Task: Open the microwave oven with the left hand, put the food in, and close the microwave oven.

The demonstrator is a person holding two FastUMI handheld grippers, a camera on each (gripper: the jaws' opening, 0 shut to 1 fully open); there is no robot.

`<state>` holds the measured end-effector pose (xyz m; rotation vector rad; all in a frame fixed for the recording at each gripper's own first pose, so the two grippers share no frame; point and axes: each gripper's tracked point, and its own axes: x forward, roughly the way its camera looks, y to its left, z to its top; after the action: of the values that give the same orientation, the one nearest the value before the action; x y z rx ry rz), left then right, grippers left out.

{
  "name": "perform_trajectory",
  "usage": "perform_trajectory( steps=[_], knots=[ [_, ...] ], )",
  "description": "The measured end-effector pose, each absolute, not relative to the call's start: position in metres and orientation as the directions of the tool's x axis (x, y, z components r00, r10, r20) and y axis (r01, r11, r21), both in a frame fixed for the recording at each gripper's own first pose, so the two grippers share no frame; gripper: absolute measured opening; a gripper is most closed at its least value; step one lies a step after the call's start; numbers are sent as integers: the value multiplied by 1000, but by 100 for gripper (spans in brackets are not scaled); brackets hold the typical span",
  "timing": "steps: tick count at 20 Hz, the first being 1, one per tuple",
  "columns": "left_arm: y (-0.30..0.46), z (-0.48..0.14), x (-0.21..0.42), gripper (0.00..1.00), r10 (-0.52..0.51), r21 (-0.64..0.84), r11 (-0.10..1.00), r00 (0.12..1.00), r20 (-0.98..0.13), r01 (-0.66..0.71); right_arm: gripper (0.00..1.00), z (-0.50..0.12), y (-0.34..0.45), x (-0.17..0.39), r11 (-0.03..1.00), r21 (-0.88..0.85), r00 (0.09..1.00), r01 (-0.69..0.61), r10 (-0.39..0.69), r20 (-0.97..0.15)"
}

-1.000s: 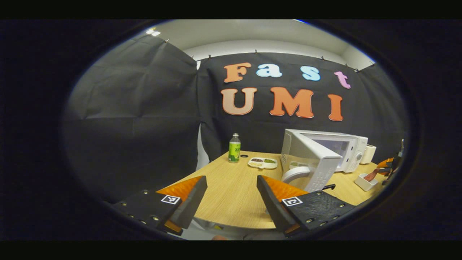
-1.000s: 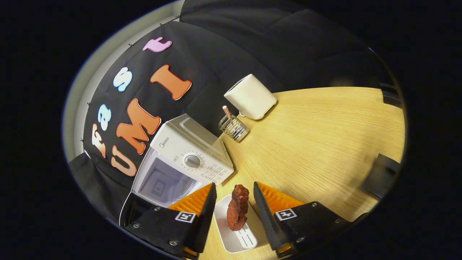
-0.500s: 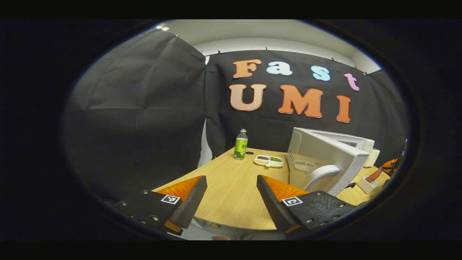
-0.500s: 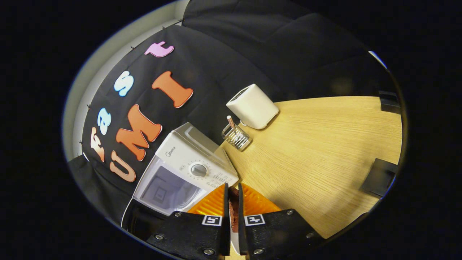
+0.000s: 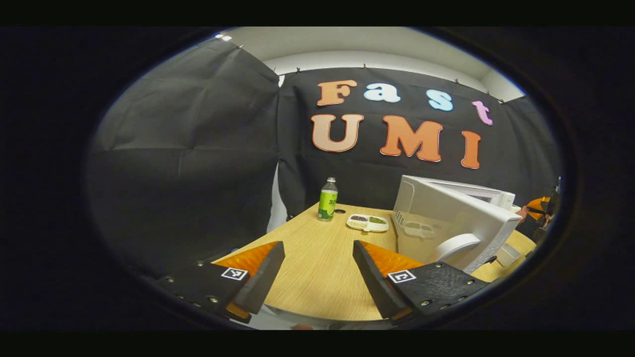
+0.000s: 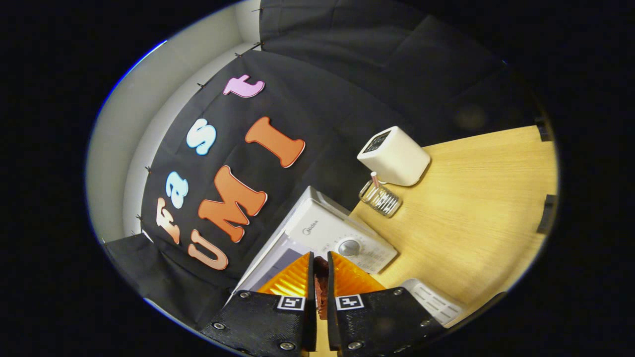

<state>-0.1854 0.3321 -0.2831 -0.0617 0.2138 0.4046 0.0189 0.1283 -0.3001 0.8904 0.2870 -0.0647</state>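
Right gripper [image 6: 317, 290] jaws are clamping the food [image 6: 321, 282] for loading — microwave [image 6: 342, 238] at twelve o'clock; left gripper [image 5: 317, 277] jaws are gaping, empty.

Black cloth walls [image 5: 188, 163], wood table [image 5: 317, 267], white ceiling [image 5: 357, 42].

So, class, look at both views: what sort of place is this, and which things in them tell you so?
Probably a mock kitchen corner set up in a booth, not a real home: a microwave oven with its door open, a toaster and a green bottle stand on a wooden table backed by black cloth.
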Motion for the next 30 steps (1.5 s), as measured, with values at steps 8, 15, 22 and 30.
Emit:
perform_trajectory(
  steps=[8, 15, 22, 30],
  knots=[
    [349, -288, -159, 87, 354, -34, 929, 910, -217, -370, 8, -332, 240, 67, 569, 810, 955, 143, 137, -265],
    [374, -281, -162, 86, 384, -22, 918, 903, -195, -395, 8, -369, 302, 125, 575, 808, 968, 126, 107, -227],
    [386, -286, -161, 86, 393, -22, 914, 897, -201, -405, 8, -414, 304, 167, 675, 714, 959, 187, 33, -282],
    [377, -280, -166, 86, 391, -17, 916, 900, -193, -402, 58, -425, 279, 165, 861, 470, 939, 194, -24, -344]
  ],
)
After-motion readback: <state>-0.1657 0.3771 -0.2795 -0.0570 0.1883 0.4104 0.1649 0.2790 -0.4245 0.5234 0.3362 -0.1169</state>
